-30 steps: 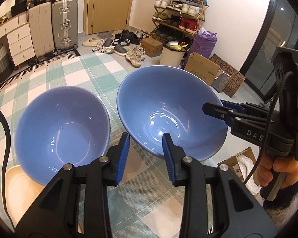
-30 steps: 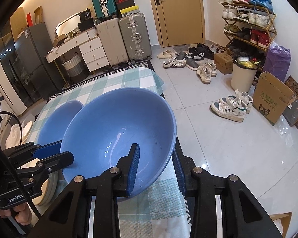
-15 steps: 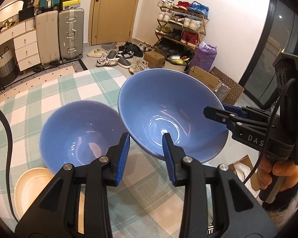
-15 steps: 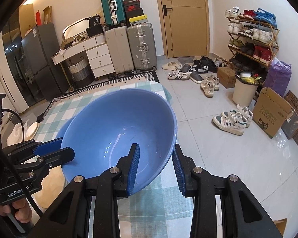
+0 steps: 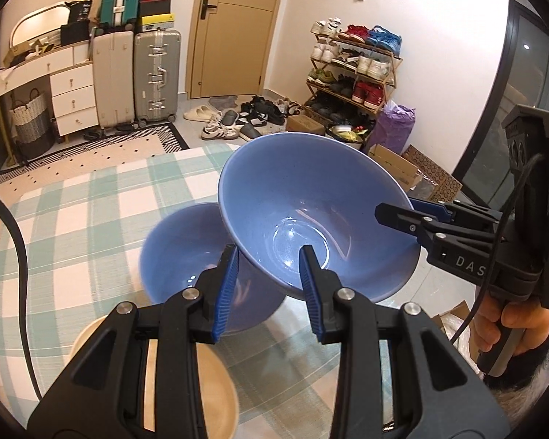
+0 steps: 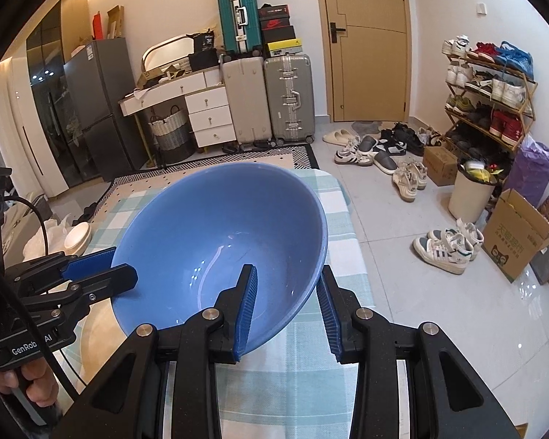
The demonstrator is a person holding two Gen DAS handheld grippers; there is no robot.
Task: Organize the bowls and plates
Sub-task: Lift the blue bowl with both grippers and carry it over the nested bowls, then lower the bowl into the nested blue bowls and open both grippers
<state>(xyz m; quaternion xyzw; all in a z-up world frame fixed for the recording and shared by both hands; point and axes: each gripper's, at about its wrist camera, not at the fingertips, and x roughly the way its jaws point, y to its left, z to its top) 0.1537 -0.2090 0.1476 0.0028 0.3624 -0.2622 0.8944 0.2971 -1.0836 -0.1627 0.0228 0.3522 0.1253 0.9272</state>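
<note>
A large blue bowl is held in the air by both grippers. My left gripper is shut on its near rim, jaws astride the wall. My right gripper is shut on the opposite rim; it shows in the left wrist view at the bowl's right edge. The bowl fills the middle of the right wrist view, where the left gripper bites its left rim. A second blue bowl sits below and left of it on the checked tablecloth. A beige plate lies at the near edge.
A stack of pale plates sits at the table's far left beside white wrapping. The table's right edge drops to a tiled floor with shoes, a bin and cardboard boxes.
Both grippers have lifted the large bowl higher and carried it leftward; it now overlaps the second bowl from above. The views have tilted up, showing more of the room.
</note>
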